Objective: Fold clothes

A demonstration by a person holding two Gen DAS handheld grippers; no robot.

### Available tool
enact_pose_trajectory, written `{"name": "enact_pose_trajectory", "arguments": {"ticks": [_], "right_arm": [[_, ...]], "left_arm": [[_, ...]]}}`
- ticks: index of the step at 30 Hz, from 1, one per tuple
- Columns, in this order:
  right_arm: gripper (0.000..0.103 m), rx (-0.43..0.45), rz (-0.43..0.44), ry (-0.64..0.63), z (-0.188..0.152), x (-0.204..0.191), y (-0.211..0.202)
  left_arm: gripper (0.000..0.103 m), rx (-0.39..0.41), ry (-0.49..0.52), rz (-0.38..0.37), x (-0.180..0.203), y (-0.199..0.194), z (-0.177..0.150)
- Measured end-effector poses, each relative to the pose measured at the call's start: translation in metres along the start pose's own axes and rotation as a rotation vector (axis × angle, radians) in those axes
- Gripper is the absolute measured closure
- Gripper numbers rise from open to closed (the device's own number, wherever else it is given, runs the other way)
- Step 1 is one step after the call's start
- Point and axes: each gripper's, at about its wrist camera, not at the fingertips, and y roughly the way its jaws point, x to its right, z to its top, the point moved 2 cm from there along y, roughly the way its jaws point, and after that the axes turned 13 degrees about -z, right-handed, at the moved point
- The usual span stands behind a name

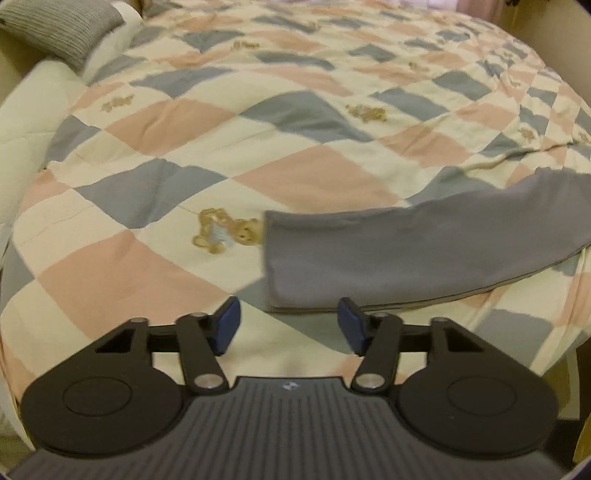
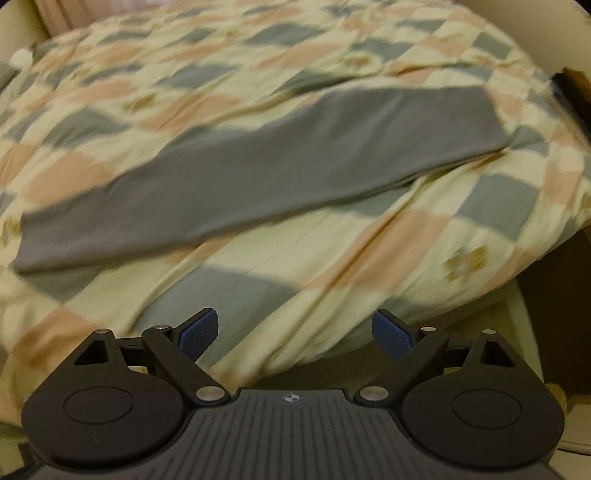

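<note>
Grey garment (image 1: 424, 254) lies flat as a long folded strip on the bed's checked quilt (image 1: 258, 155), near the bed's front edge. Left claw (image 1: 288, 325) spread wide, empty, hovering just short of the strip's left end. Right claw (image 2: 295, 334) also spread wide, empty, above rumpled quilt (image 2: 369, 258) at the bed edge, garment (image 2: 266, 170) stretched diagonally ahead. Right view blurred. Striped grey pillow (image 1: 62, 26) at far left corner.

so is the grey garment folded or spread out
Folded: the grey garment lies as a long narrow strip with layered edges on the quilt.
</note>
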Motion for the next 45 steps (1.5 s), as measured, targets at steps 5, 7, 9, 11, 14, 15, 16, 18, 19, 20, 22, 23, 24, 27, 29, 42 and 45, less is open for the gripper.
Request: {"name": "enact_pose_trajectory", "arguments": {"ticks": [5,7,9,11,14,15,16,18,19,20,22,23,24,27,29,42,45], "right_arm": [[0.011,0.014,0.011,-0.103,-0.018,-0.033,0.003],[0.011,0.015,0.012,-0.143,-0.025,-0.044,0.007],[0.012,-0.001,-0.013,-0.156,-0.025,-0.05,0.013],[0.012,-0.021,-0.038,-0.121,-0.03,-0.049,0.013],[0.012,-0.046,-0.04,-0.057,-0.041,-0.053,0.013],[0.012,-0.052,-0.042,-0.043,-0.045,-0.057,0.014],[0.012,-0.057,-0.045,-0.03,-0.049,-0.061,0.015],[0.015,-0.058,-0.07,-0.014,-0.052,-0.076,0.018],[0.016,-0.056,-0.086,-0.007,-0.052,-0.084,0.02],[0.017,-0.047,-0.098,0.004,-0.052,-0.094,0.02],[0.021,0.003,-0.107,0.024,-0.049,-0.123,0.016],[0.023,0.032,-0.104,0.022,-0.048,-0.141,0.014],[0.025,0.065,-0.097,0.004,-0.046,-0.16,0.012],[0.028,0.166,-0.079,-0.074,-0.041,-0.218,0.004],[0.028,0.248,-0.06,-0.136,-0.036,-0.257,-0.004],[0.044,0.518,-0.152,-0.456,-0.026,-0.456,0.003],[0.044,0.527,-0.231,-0.469,-0.024,-0.472,0.017]], "left_arm": [[0.055,-0.007,0.036,-0.059,-0.029,0.015,0.009],[0.046,0.005,0.041,-0.106,-0.035,0.022,0.011],[0.037,0.014,0.046,-0.147,-0.04,0.031,0.014],[0.036,-0.002,0.073,-0.183,-0.046,0.04,0.018],[0.037,-0.026,0.09,-0.261,-0.057,0.057,0.034],[0.037,-0.034,0.091,-0.299,-0.062,0.064,0.041],[0.037,-0.049,0.09,-0.332,-0.067,0.073,0.047],[0.039,-0.076,0.08,-0.368,-0.08,0.092,0.057],[0.045,-0.097,0.069,-0.39,-0.087,0.102,0.062],[0.052,-0.116,0.057,-0.415,-0.093,0.11,0.066],[0.054,-0.157,0.043,-0.506,-0.105,0.125,0.074],[0.056,-0.172,0.056,-0.545,-0.108,0.129,0.077],[0.058,-0.178,0.064,-0.57,-0.111,0.133,0.079],[0.062,-0.204,0.027,-0.676,-0.121,0.146,0.085],[0.079,-0.224,0.0,-0.741,-0.125,0.154,0.087],[0.1,-0.37,0.049,-0.876,-0.127,0.167,0.105],[0.1,-0.391,0.034,-0.905,-0.128,0.166,0.108]]}}
